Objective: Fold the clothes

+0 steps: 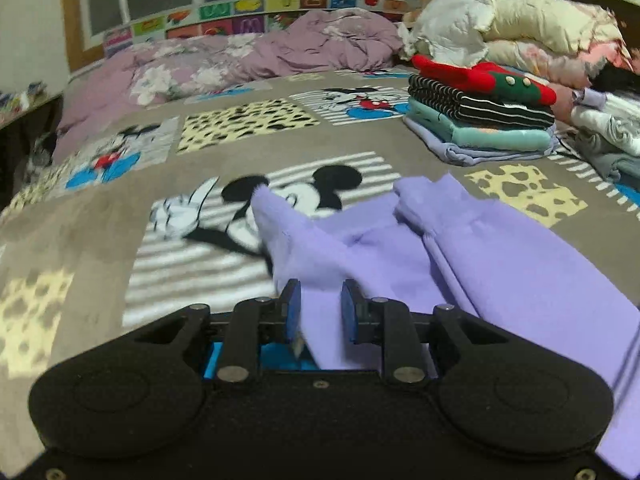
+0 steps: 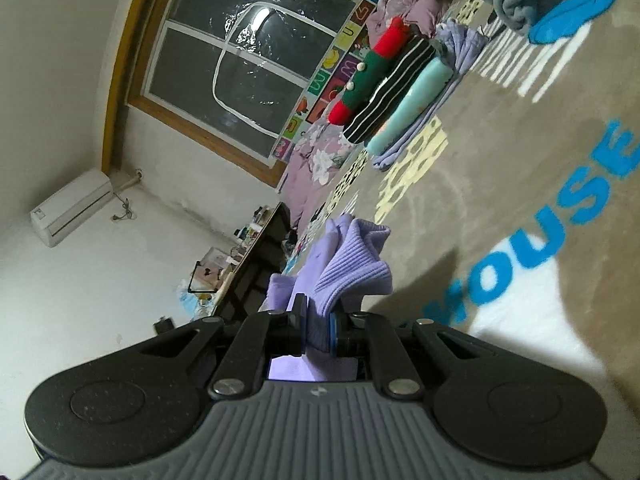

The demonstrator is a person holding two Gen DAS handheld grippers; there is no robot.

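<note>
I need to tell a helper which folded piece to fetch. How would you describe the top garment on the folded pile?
Find the bed's brown cartoon blanket. A neat folded pile sits towards its far right. The top garment is red with a green band and pale buttons, above a striped piece.

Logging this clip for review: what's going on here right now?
A person is folding a lilac garment on a bed covered by a cartoon-mouse blanket. The left hand-held gripper has the fabric between its fingers, and the right hand-held gripper is clamped on the garment's ribbed edge, lifted off the bed. A stack of folded clothes already sits further back; this piece isn't folded yet.
</note>
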